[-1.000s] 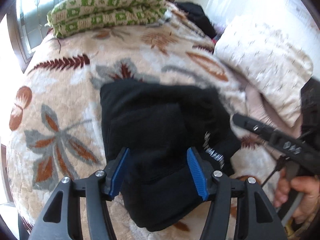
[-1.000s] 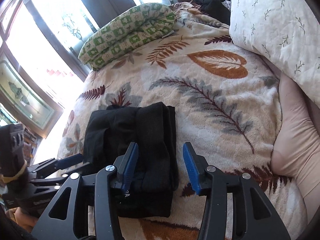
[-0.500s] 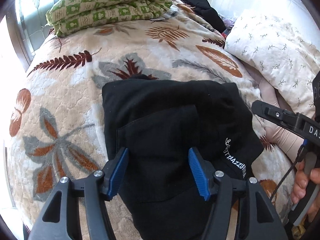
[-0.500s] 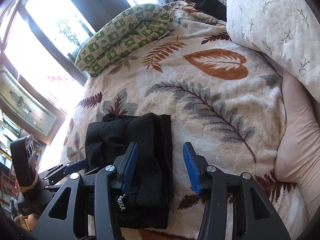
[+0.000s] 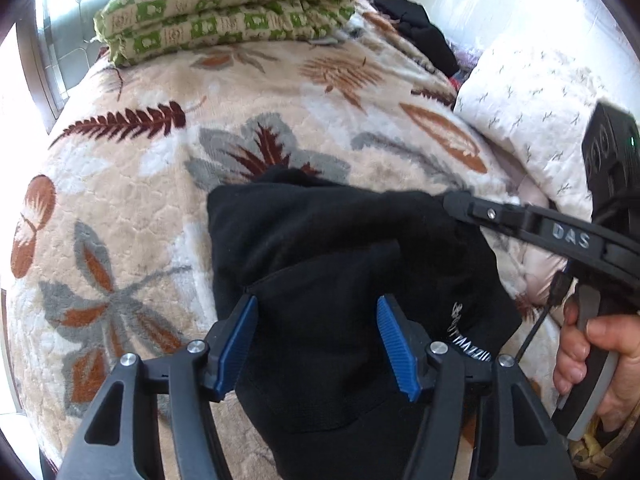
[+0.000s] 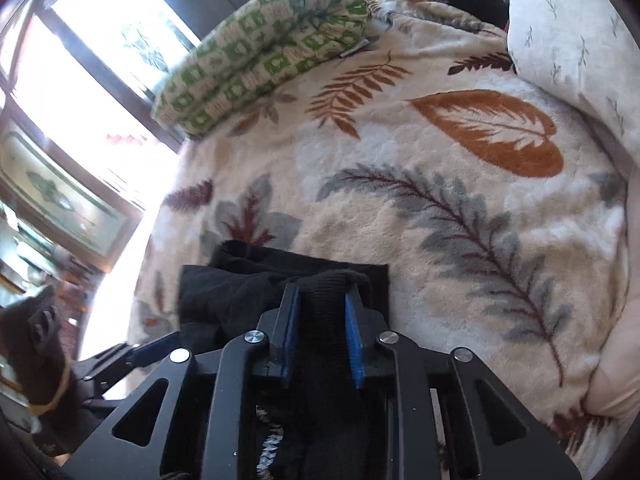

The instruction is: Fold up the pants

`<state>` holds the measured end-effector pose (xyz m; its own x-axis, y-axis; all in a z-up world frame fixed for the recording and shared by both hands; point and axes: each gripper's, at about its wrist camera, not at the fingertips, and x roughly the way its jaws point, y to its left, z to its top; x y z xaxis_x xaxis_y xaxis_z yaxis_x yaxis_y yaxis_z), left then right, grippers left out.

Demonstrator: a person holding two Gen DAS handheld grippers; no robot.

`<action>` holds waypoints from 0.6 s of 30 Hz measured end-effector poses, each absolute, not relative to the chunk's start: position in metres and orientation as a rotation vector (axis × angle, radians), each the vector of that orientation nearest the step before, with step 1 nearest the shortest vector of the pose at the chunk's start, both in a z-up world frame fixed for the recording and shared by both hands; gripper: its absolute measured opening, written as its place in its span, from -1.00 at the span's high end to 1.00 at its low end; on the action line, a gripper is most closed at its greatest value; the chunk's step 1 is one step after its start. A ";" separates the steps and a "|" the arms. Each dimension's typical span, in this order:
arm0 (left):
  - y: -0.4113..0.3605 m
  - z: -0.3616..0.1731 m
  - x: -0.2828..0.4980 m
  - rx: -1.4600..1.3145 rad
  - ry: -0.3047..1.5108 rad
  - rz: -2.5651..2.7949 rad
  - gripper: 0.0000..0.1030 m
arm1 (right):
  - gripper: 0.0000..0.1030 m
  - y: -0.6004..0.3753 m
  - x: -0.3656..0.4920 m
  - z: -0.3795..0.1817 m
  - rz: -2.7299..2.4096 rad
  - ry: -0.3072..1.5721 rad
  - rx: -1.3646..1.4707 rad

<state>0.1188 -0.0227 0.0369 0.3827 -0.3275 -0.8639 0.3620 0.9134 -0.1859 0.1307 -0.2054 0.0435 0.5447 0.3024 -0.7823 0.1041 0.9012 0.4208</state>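
Both wrist cameras low over the bed, facing its far end, sharing the black pants (image 5: pixel 340 264) and green-checked blanket (image 6: pixel 260 52)

One pants (image 5: pixel 344 248), black, folded. Two grippers: left gripper (image 5: pixel 318 338) and right gripper (image 6: pixel 322 330). Two blue pads (image 5: pixel 236 340) on each gripper, four total. One hand (image 5: pixel 596 356) visible, on the right gripper's handle. One leaf-print blanket (image 5: pixel 132 168). One green checked quilt (image 5: pixel 228 4), folded. One white pillow (image 5: pixel 536 92). One dark clothes pile (image 5: pixel 420 32) at the far end; number of items in it can't be told. One pink cloth (image 6: pixel 616 380) under the pillow.
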 end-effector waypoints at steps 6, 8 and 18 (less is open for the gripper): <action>-0.024 0.030 0.118 0.041 1.089 -0.449 -0.27 | 0.78 -0.215 0.133 0.022 0.023 1.023 0.423; -0.026 0.032 0.118 0.049 1.091 -0.447 -0.28 | 0.78 -0.214 0.134 0.020 0.025 1.028 0.398; 0.004 0.054 0.084 -0.054 1.080 -0.474 -0.28 | -0.04 -0.230 0.070 0.052 0.114 1.008 0.535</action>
